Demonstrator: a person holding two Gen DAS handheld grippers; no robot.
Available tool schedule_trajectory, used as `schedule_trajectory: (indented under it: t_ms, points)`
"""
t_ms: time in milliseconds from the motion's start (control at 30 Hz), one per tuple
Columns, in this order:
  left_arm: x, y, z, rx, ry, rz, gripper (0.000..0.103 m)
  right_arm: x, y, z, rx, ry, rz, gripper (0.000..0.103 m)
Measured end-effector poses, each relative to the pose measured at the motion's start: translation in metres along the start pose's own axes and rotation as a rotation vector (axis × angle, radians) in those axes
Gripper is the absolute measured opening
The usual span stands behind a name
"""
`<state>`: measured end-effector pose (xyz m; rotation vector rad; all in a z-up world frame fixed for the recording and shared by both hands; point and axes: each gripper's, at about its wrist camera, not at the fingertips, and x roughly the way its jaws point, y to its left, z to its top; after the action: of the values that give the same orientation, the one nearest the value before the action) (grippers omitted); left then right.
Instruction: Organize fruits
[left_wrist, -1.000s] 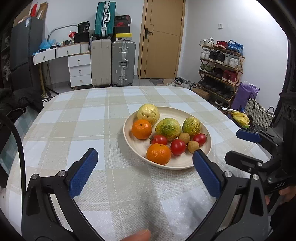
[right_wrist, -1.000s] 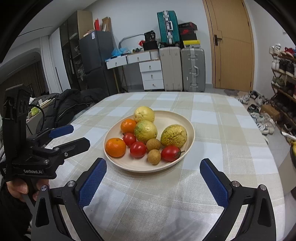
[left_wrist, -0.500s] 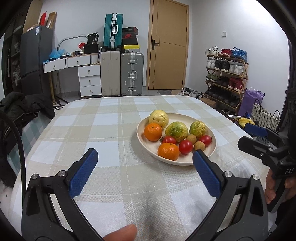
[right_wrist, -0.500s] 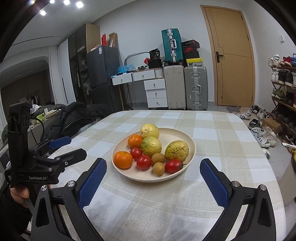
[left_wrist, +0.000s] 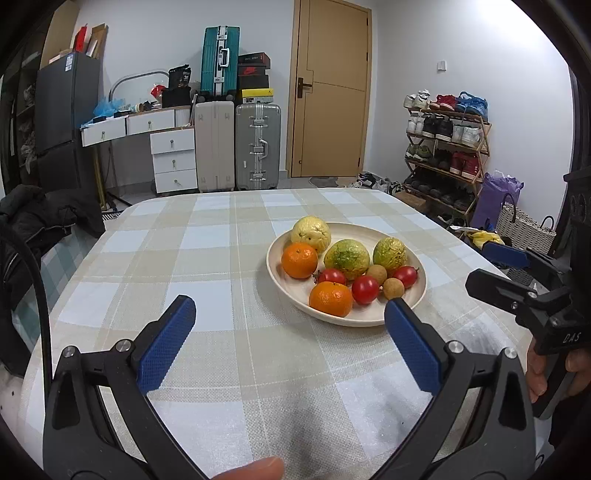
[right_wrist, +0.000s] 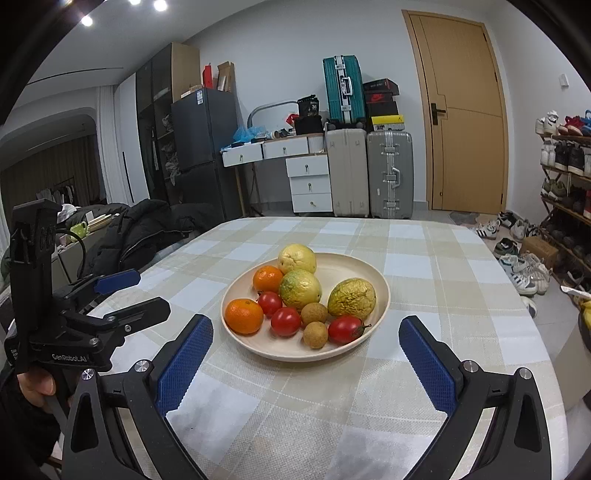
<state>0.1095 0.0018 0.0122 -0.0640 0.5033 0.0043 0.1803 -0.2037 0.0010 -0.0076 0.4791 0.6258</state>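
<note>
A cream plate (left_wrist: 413, 301) (right_wrist: 373, 269) on the checked tablecloth holds two oranges (left_wrist: 330, 298) (right_wrist: 244, 316), three yellow-green fruits (left_wrist: 346, 254) (right_wrist: 300, 289), three red tomatoes (left_wrist: 365, 289) (right_wrist: 285, 321) and two small brown longans (left_wrist: 393, 288) (right_wrist: 315, 334). My left gripper (left_wrist: 290, 332) is open and empty, near side of the plate and to its left. My right gripper (right_wrist: 306, 350) is open and empty, in front of the plate. Each gripper shows in the other's view (left_wrist: 517, 280) (right_wrist: 122, 295).
The table (left_wrist: 207, 258) has rounded edges. Behind it stand suitcases (left_wrist: 236, 144), white drawers (left_wrist: 173, 158), a dark fridge (left_wrist: 66, 118) and a wooden door (left_wrist: 328, 92). A shoe rack (left_wrist: 443, 147) and bags stand at the right. A black coat (right_wrist: 147, 229) lies at the left.
Both grippers have pulled back and tilted up from the plate, so it looks smaller and farther. Both have stayed open and empty. The fruits have not moved.
</note>
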Motion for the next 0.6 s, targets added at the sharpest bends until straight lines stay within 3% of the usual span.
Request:
schedule_trajectory:
  t_ms: [600]
  points:
    - [-0.0004,-0.0015,-0.0023,0.006,-0.025,0.007,0.102,-0.0018,-0.0076,0.0002,0.040,-0.001,0.009,0.103]
